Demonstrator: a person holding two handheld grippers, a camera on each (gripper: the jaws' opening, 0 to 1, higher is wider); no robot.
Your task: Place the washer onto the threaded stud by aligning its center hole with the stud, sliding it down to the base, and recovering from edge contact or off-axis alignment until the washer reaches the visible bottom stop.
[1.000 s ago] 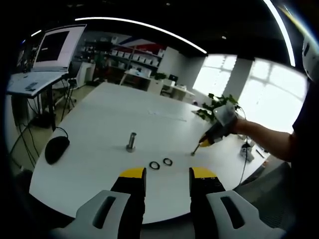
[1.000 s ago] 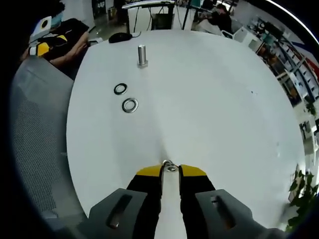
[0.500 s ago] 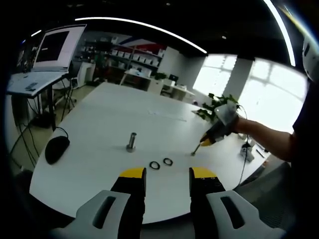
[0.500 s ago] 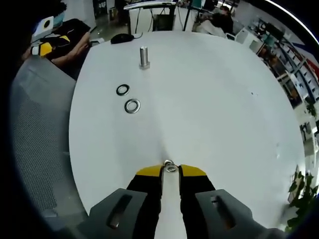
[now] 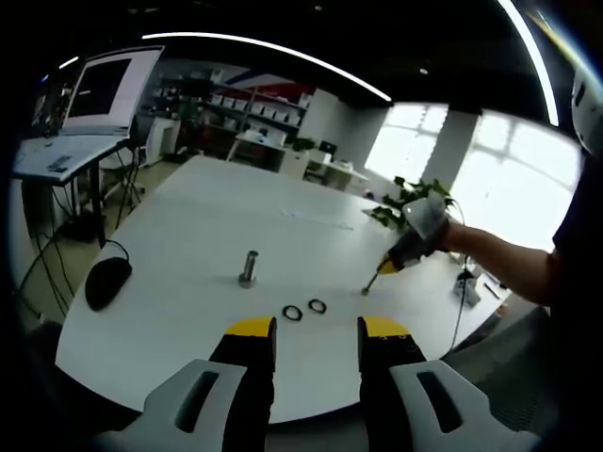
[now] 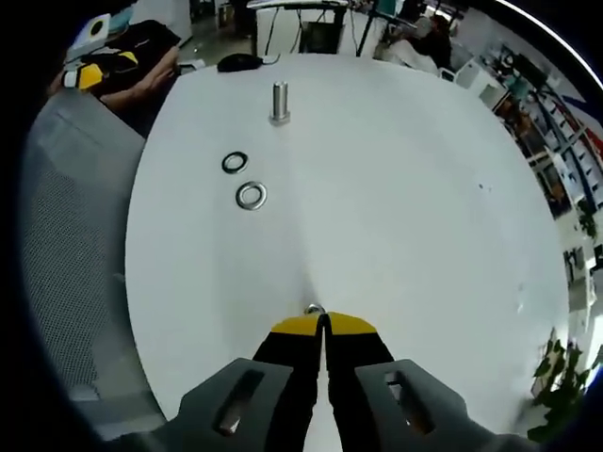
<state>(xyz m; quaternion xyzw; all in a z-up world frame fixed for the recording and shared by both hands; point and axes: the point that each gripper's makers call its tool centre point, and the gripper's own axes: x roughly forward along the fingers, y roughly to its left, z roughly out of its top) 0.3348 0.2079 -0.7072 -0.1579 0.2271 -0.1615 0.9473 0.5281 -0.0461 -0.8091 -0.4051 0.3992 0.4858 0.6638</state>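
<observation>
A small silver metal washer (image 6: 314, 309) is pinched edgewise between the closed yellow-tipped jaws of the right gripper (image 6: 323, 322), low over the smooth white round table (image 6: 396, 188). The upright, threaded steel stud (image 6: 280, 102) stands well apart, beyond two flat ring washers (image 6: 243, 179). The left gripper (image 5: 316, 330) is held open.
</observation>
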